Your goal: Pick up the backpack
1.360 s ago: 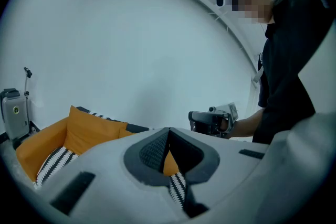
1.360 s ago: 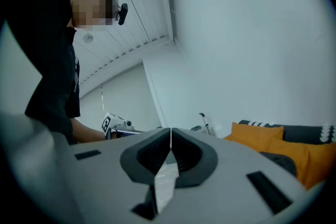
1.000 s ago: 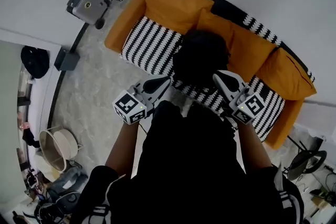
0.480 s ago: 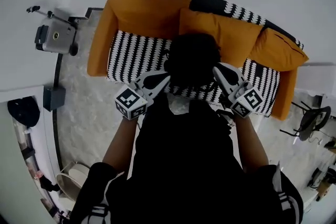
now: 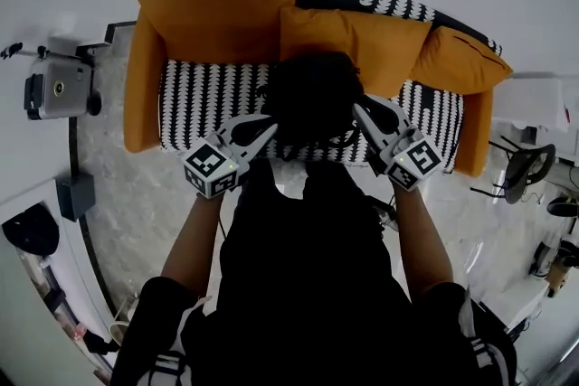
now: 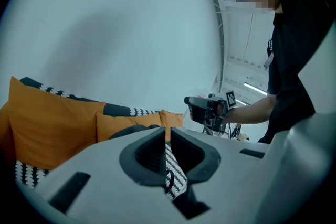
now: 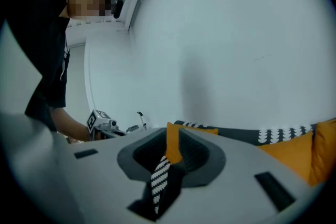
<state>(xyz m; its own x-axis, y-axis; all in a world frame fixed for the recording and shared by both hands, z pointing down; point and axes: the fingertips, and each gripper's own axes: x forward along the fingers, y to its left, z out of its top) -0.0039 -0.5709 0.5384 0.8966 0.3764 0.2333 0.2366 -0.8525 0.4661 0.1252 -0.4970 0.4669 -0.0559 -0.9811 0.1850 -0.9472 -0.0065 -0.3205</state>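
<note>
A black backpack (image 5: pixel 312 95) sits on the sofa's striped seat, in front of the orange cushions. My left gripper (image 5: pixel 269 127) is at its left side, jaws shut with nothing in them. My right gripper (image 5: pixel 359 107) is at its right side, close to it. Its jaws have just been opening and stand a little apart, with nothing between them. In the left gripper view the backpack (image 6: pixel 126 131) shows as a dark hump just over my left gripper (image 6: pixel 167 136). In the right gripper view only the sofa shows through the gap of my right gripper (image 7: pixel 173 147).
The orange sofa (image 5: pixel 217 18) with a black-and-white striped seat (image 5: pixel 204 95) stands against a white wall. A grey device on a stand (image 5: pixel 56 86) is on the floor at the left. A dark chair (image 5: pixel 523 172) and clutter stand at the right.
Both grippers have moved forward and down towards the sofa and now flank the backpack. The view has swung, so the sofa lies more square-on and the grey device has shifted left.
</note>
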